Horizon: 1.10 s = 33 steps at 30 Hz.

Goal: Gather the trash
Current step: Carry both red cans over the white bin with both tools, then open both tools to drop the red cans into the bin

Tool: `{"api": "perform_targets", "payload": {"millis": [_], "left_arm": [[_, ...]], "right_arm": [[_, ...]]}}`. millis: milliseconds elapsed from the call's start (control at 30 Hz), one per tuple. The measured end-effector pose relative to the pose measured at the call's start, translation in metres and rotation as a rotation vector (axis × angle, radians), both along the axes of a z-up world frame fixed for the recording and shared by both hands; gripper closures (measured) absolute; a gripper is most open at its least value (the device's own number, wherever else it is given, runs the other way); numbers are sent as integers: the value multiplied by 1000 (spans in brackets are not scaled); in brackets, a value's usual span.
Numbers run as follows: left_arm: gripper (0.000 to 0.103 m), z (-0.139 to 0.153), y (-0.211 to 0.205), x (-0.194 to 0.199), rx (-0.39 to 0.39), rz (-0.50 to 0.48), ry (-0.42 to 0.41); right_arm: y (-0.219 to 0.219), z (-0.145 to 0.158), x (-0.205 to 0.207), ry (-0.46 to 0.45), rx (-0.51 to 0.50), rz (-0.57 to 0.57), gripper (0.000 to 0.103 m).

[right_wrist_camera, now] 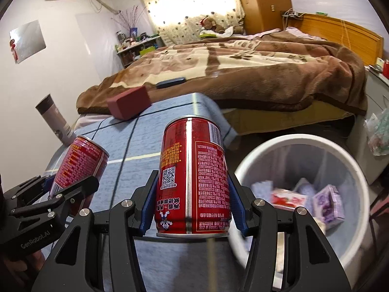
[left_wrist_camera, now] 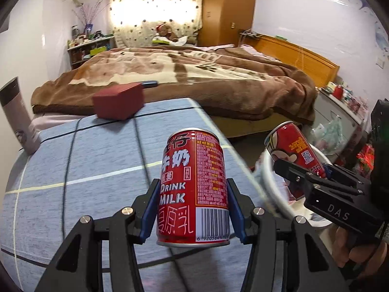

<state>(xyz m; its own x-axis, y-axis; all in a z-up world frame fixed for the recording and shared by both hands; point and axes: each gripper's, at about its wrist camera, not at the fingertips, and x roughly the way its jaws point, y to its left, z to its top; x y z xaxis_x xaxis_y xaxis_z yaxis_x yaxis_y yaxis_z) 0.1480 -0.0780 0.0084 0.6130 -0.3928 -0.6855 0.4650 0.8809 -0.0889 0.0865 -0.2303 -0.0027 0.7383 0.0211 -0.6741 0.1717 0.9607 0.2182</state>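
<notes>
Left claw [left_wrist_camera: 192, 209] closed on a red milk can [left_wrist_camera: 193, 185], blue pads pressing both sides, can upright and lifted clear of the grey striped worktop [left_wrist_camera: 73, 170]. Barcode and "DRINK MILK" lettering face the left wrist camera.

Right claw [right_wrist_camera: 192, 204] also clamped on a second red can [right_wrist_camera: 193, 177], pads on both sides, can upright, QR code and small print toward the camera. This can is held off the worktop, near its right edge, beside the white trash bin [right_wrist_camera: 352, 170].

Each view shows the other claw too: the right claw with its can tilted over the bin rim in the left wrist view, the left claw with its can at lower left in the right wrist view. A hand [left_wrist_camera: 359, 250] grips the right claw's handle.

Bin stands on the floor just right of the worktop, holding a purple carton [right_wrist_camera: 328, 204], a red-and-white packet [right_wrist_camera: 287, 198] and some blurred bluish stuff.

On the worktop further out: a dark red box [left_wrist_camera: 118, 103] at the far edge, a grey tube-shaped bottle [left_wrist_camera: 19, 116] at the left. Behind it a bed with a brown blanket [left_wrist_camera: 194, 73], a dark flat thing [left_wrist_camera: 149, 84] lying on it near the box.
</notes>
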Motion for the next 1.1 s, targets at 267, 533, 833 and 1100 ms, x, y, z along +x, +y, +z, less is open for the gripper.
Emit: {"api": "perform_targets", "payload": {"millis": [267,533,833,1100], "left_arm": [[49,5,-52,-19,-1,-67,-20],[49,-2,-103,-32,3,-136,-4],[49,-18,-142,-33,6,-170,59],[48,-33,-159,-35,19,-178,88]], "right_arm": [[-37,4,-22,-17,-22,-59,49],[-78,-5,-35,9,-32,-147,49],[-106,-23,-43,68,-24,-189,49],[-114,-40,-40,136,-30,-165,48]]}}
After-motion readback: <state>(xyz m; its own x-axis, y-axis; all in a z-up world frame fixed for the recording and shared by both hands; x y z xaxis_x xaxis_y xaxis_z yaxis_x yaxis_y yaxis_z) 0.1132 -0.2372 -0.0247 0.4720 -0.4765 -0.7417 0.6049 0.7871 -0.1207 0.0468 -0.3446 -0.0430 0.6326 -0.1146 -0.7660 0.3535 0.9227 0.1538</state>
